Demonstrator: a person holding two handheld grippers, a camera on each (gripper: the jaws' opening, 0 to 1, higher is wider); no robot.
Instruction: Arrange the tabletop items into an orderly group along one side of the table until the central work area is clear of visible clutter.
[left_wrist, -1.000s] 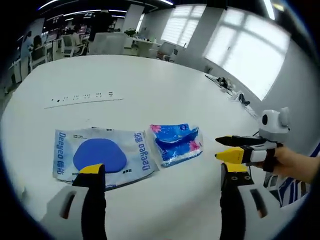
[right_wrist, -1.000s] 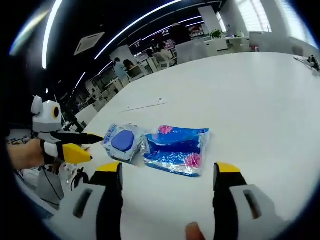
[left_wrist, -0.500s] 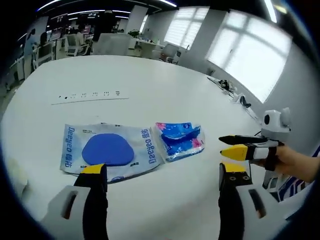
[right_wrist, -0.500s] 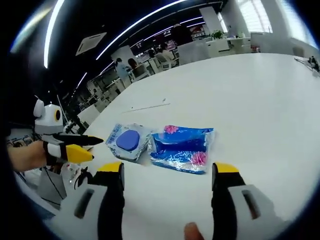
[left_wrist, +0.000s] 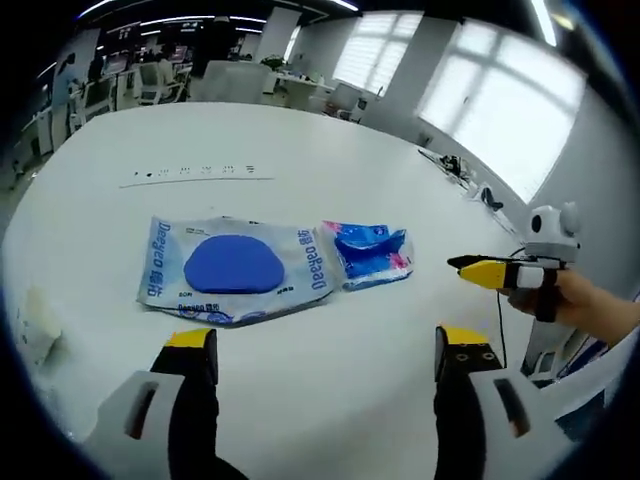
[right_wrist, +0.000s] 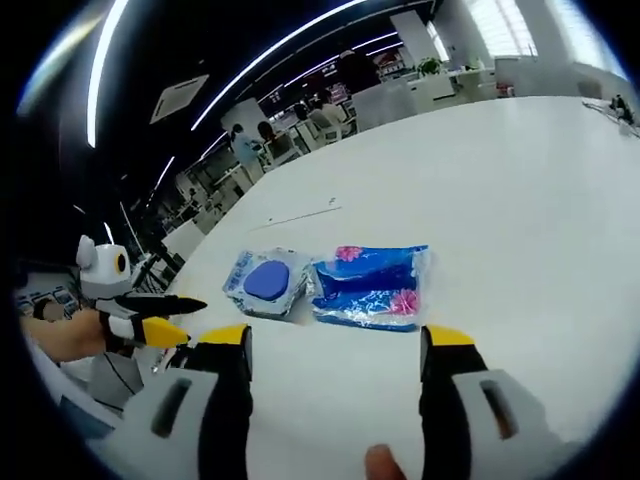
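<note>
Both grippers, left (left_wrist: 315, 345) and right (right_wrist: 336, 340), hang wide apart, gripping nothing.
We see the blue pad packet (left_wrist: 232, 271) touching the blue tissue pack (left_wrist: 368, 253) on the white table (left_wrist: 330, 180).

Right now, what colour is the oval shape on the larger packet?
Blue, on the white larger packet; clearest in the left gripper view.

grey left gripper (left_wrist: 318, 345) jaws with black, yellow-tipped fingers (left_wrist: 190, 345).
</note>
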